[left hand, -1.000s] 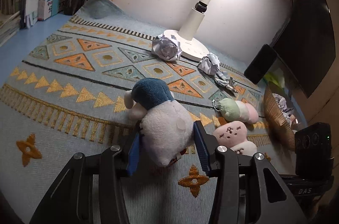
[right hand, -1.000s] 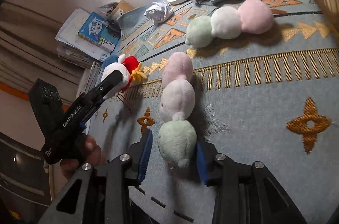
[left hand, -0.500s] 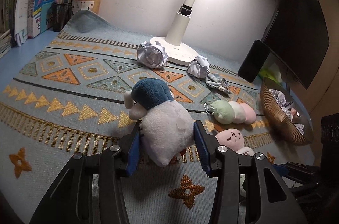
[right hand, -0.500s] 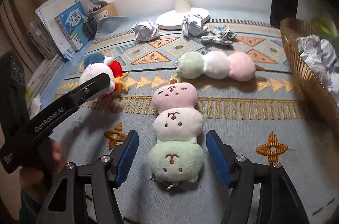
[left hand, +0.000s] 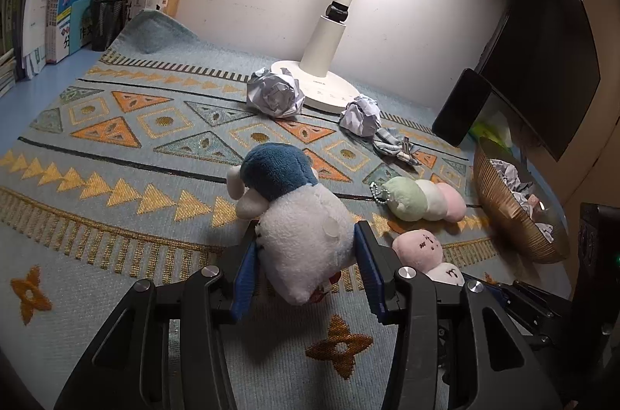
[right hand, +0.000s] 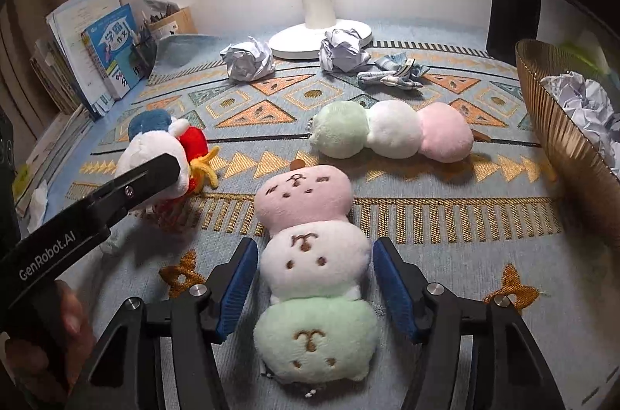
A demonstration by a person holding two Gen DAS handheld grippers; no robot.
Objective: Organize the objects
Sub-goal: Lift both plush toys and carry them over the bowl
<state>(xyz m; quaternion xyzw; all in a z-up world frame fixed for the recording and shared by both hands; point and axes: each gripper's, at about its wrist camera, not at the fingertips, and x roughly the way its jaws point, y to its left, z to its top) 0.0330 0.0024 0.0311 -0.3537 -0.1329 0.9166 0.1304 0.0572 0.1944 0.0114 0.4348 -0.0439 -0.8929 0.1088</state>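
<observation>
My left gripper (left hand: 306, 262) is shut on a white plush toy with a blue cap (left hand: 294, 220), resting on the patterned mat (left hand: 116, 185); the toy also shows in the right wrist view (right hand: 162, 154). My right gripper (right hand: 314, 278) is open, its pads on either side of a pink, white and green dango plush (right hand: 310, 262) that lies flat on the mat. A second dango plush (right hand: 391, 131) lies farther back; it also shows in the left wrist view (left hand: 422, 197).
Two crumpled paper balls (right hand: 248, 59) (right hand: 343, 49) and a small cloth clip (right hand: 391, 73) lie by the lamp base (right hand: 310, 38). A gold basket (right hand: 569, 138) with crumpled paper stands at the right. Books (left hand: 73, 3) and pen holders stand at the back left.
My right gripper let go of the dango plush, opened wide and moved forward along it, from its green end to its white middle. My left gripper stayed shut on the white plush.
</observation>
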